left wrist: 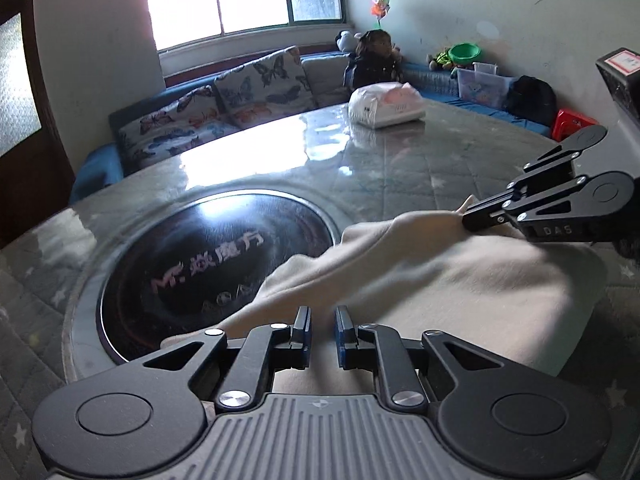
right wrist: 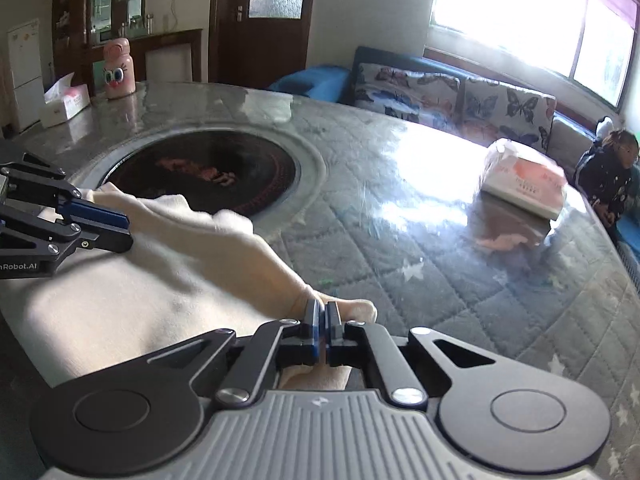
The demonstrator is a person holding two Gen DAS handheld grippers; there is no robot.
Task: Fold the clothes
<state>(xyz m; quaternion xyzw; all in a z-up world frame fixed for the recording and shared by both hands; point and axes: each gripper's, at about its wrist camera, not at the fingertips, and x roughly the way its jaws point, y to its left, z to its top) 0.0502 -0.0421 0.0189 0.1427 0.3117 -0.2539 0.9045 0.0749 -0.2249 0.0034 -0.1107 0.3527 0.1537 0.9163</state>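
- Left wrist view: the left gripper (left wrist: 322,326) sits low in the picture, over the near edge of the soft cream-coloured cloth garment (left wrist: 440,276).
- Its two blue-padded fingers (left wrist: 301,328) stand a little apart, with cream cloth seen in the gap. I cannot tell if the pads press on the cloth.
- The garment lies on the big round table with a shiny clear cover over grey quilted cloth (left wrist: 420,168).
- One long cream edge runs up from the left gripper to the right gripper (left wrist: 466,216), which bites the far corner with its jaws pressed together.
- The garment's left edge lies over the rim of the round black glass cooker plate set in the table (left wrist: 208,256).
- Past the garment the table top is bare up to a white plastic-wrapped pack of tissues (left wrist: 386,106) near the far edge.
- A bench seat with butterfly-print cushions (left wrist: 240,92) stands behind the table, under the window.

- Right wrist view: the right gripper (right wrist: 325,316) has its jaws pressed together, pinching a corner of the cream garment (right wrist: 168,292).
- A little tip of cloth pokes out past the fingers.
- The left gripper (right wrist: 120,228) is at the left, on the other end of the same edge.
- To the right of the garment lies a wide stretch of bare table (right wrist: 420,240).
- A pink bottle with a cartoon face (right wrist: 118,70) and a white tissue box (right wrist: 64,106) stand at the far left edge, well apart from the garment.
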